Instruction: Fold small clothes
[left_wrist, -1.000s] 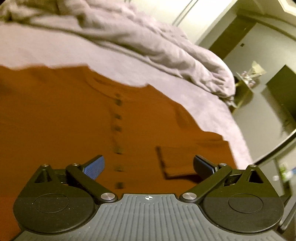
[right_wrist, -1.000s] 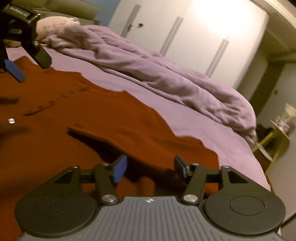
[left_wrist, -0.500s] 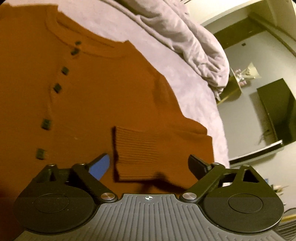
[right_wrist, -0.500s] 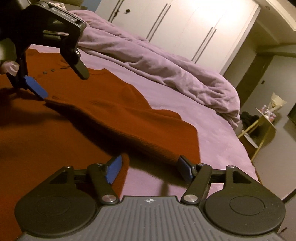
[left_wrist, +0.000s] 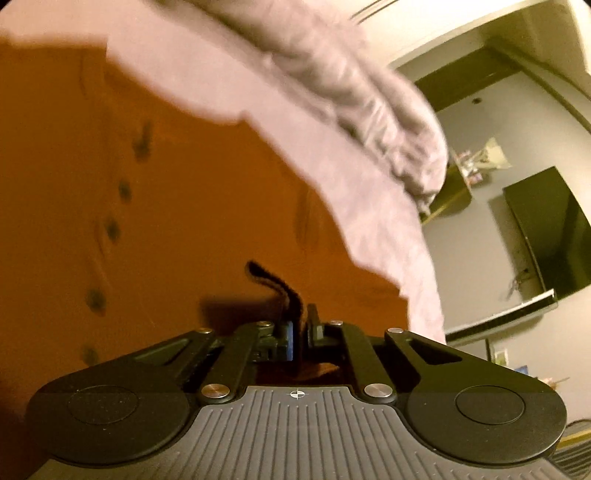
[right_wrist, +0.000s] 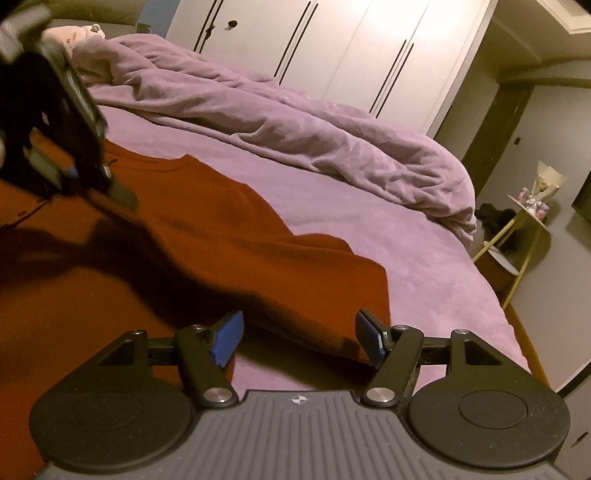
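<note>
Purple bed (right_wrist: 424, 266) carries a rust buttoned top (left_wrist: 192, 206); left tool (left_wrist: 300, 332) pinches its cuff; right tool (right_wrist: 299, 336) gapes wide, empty, above its sleeve.

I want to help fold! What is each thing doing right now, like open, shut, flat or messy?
left tool: shut on the sleeve cuff.
sleeve cuff: pinched and lifted.
right tool: open, holding nothing.
orange cardigan: spread on the bed, sleeve folded over.
purple blanket: bunched up, messy.
wardrobe doors: shut.
</note>
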